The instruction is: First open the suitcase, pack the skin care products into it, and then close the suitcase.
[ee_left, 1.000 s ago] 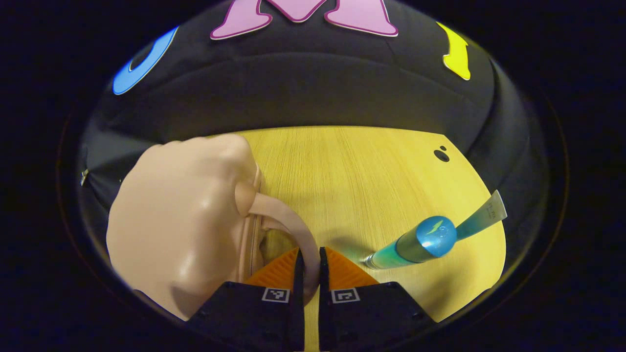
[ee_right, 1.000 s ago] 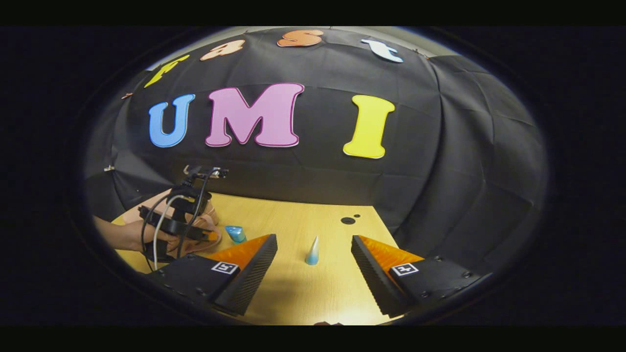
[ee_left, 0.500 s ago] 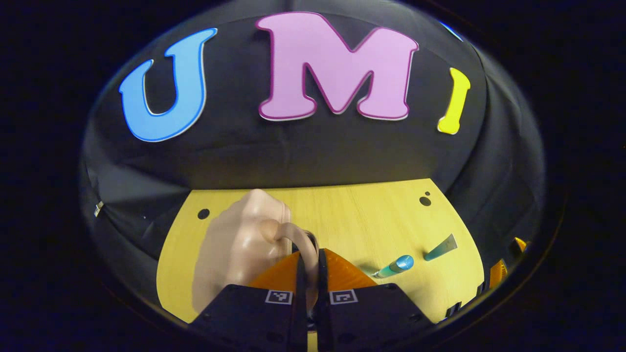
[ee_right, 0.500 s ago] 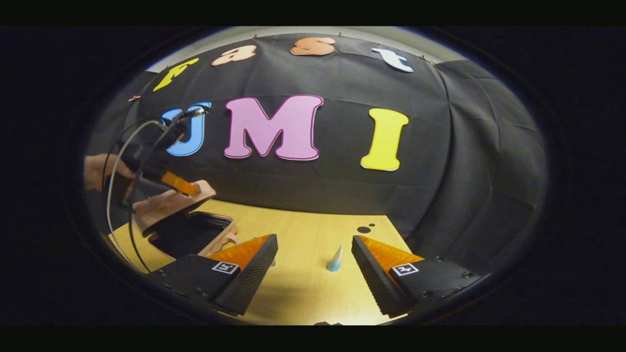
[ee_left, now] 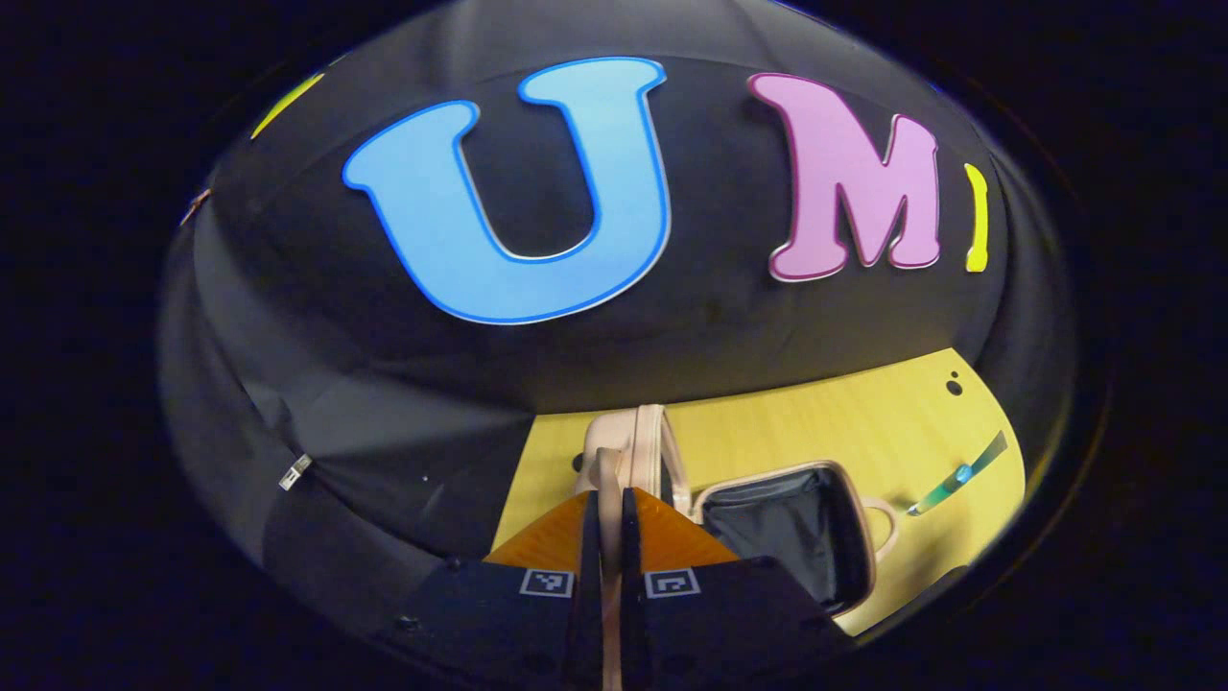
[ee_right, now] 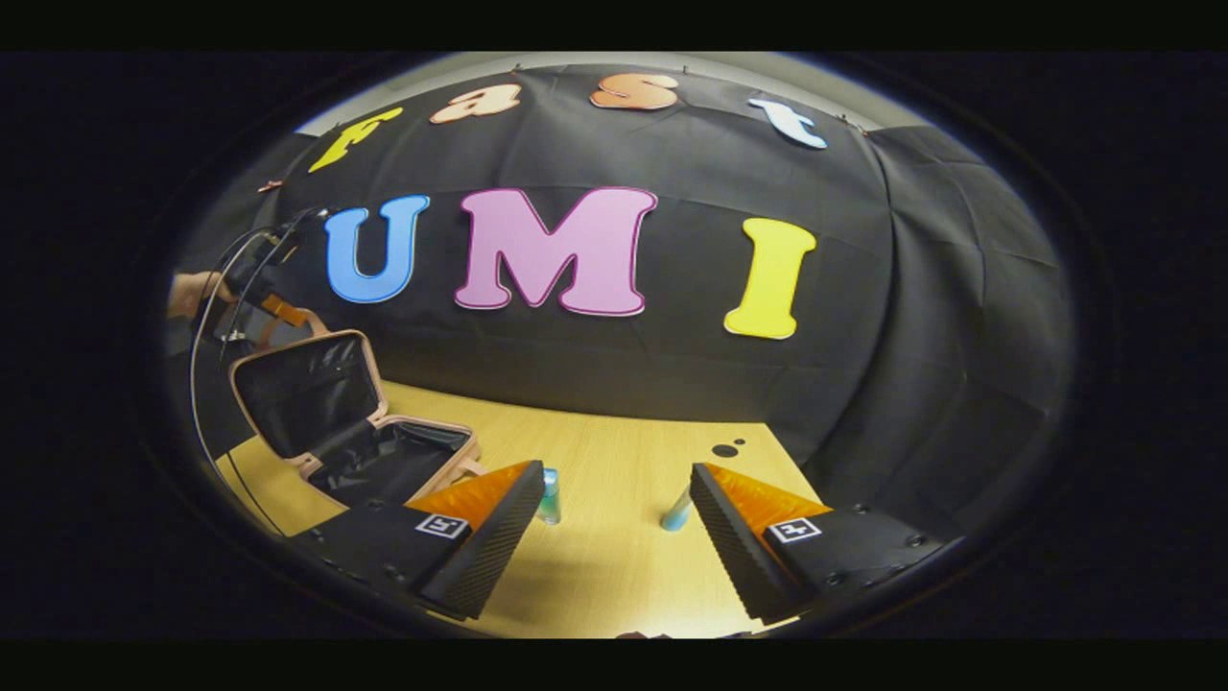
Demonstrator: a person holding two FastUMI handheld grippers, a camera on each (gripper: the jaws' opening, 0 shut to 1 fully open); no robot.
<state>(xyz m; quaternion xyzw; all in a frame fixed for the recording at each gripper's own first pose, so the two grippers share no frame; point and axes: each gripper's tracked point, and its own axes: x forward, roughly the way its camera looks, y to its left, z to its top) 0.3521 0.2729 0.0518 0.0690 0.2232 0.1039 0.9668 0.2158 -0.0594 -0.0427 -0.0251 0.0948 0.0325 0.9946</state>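
Your left gripper point(ee_left: 604, 537) pinches the suitcase lid's handle point(ee_left: 606, 470); your right gripper point(ee_right: 614, 523) gapes empty; release early and the lid probably slams.

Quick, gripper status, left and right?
Left gripper: closed on the suitcase lid's handle, lid raised.
Right gripper: open, holding nothing, above the table.
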